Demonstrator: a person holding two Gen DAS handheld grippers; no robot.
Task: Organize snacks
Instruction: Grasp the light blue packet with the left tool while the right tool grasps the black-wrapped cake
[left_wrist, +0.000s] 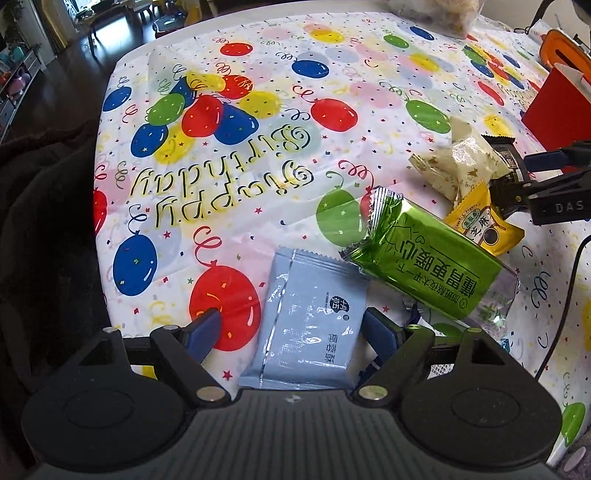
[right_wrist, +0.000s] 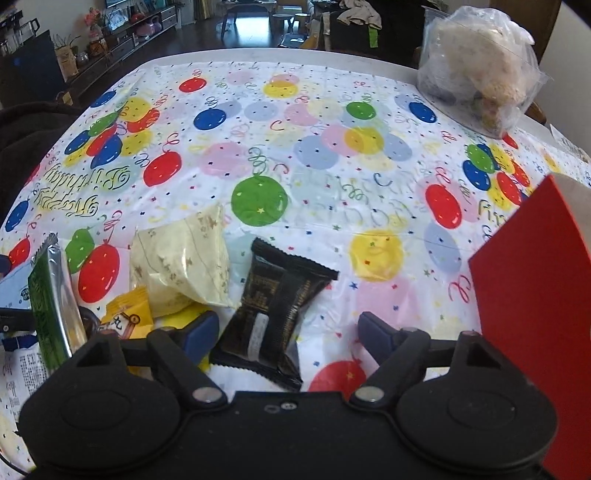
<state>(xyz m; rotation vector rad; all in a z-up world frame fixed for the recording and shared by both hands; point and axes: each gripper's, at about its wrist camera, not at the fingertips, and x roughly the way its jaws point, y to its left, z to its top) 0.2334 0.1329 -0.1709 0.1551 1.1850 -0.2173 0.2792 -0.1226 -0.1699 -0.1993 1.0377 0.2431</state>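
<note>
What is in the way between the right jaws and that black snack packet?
Nothing visible. The black packet already lies between the open jaws of the right gripper, flat on the balloon tablecloth. The cream packet sits just left, clear of them.

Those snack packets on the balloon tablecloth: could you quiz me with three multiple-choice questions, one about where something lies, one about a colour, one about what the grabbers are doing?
1. What lies between the fingers of the left gripper?
A. the pale blue packet
B. a banana
C. a glass jar

2. What colour is the packet between the fingers of the right gripper?
A. pink
B. black
C. white

3. How do the right gripper's jaws stand?
A. clamped tight on the red box
B. shut with nothing between them
C. apart, pads not yet pressing the packet

Answers:
1 A: the blue packet lies flat on the tablecloth between both blue pads.
2 B: the black packet with gold print lies there.
3 C: a gap shows beside the packet on the right.
</note>
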